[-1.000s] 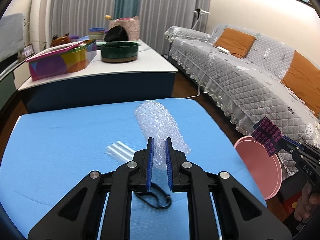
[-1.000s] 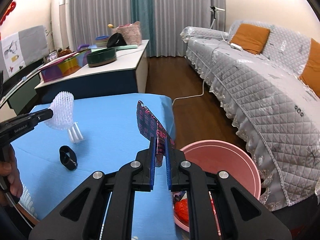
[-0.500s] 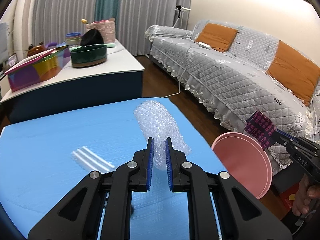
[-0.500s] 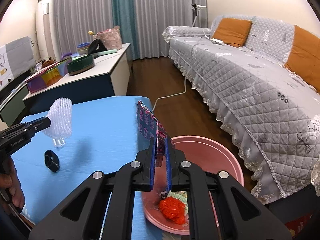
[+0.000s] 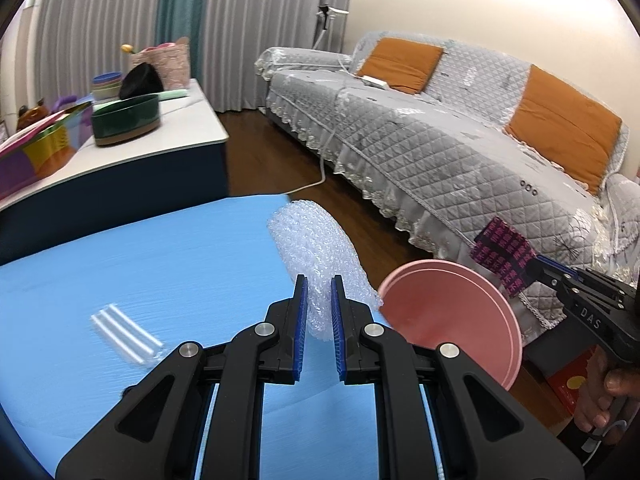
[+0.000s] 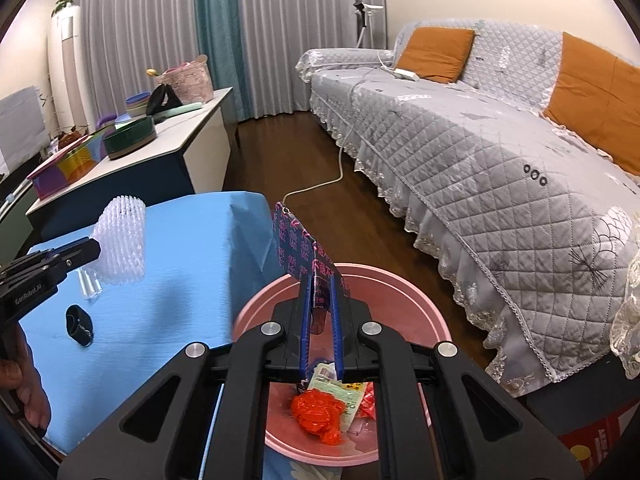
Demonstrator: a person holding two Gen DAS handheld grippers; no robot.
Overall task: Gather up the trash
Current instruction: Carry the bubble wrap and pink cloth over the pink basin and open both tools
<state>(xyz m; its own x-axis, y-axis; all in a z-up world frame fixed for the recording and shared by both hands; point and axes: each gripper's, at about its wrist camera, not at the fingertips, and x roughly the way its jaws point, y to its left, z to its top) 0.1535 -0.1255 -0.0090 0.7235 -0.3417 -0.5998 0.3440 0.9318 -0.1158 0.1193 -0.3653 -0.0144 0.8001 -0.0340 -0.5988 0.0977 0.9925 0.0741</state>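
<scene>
The left hand-held gripper point(image 5: 319, 300) was closed narrow on a roll of bubble wrap point(image 5: 320, 256), which stood up from between its blue pads, lifted above the blue surface point(image 5: 160, 264). From the right wrist view the same roll point(image 6: 122, 240) hung at the tip of that hand-held gripper, over the left part of the surface.

The right hand-held gripper point(image 6: 320, 304) was clamped on a dark wrapper with pink print point(image 6: 298, 246), held upright and directly above the pink bin point(image 6: 416, 300). In the left wrist view this wrapper point(image 5: 505, 254) showed just above and to the right of the bin's rim point(image 5: 496, 304).

Inside the bin lay a crumpled red bag point(image 6: 318, 416) and a pale green and white packet point(image 6: 340, 386) touching it.

On the surface lay three clear plastic tubes point(image 5: 126, 334), side by side and blurred in the left wrist view, and a small black band point(image 6: 79, 325) near the left edge in the right wrist view, well apart from the bin.

Beyond the surface stood a white counter point(image 6: 180, 140) carrying a dark green bowl point(image 6: 130, 136) and a colourful box point(image 6: 66, 168). A grey quilted sofa point(image 6: 480, 152) with orange cushions point(image 6: 434, 52) ran along the right side of the room.
</scene>
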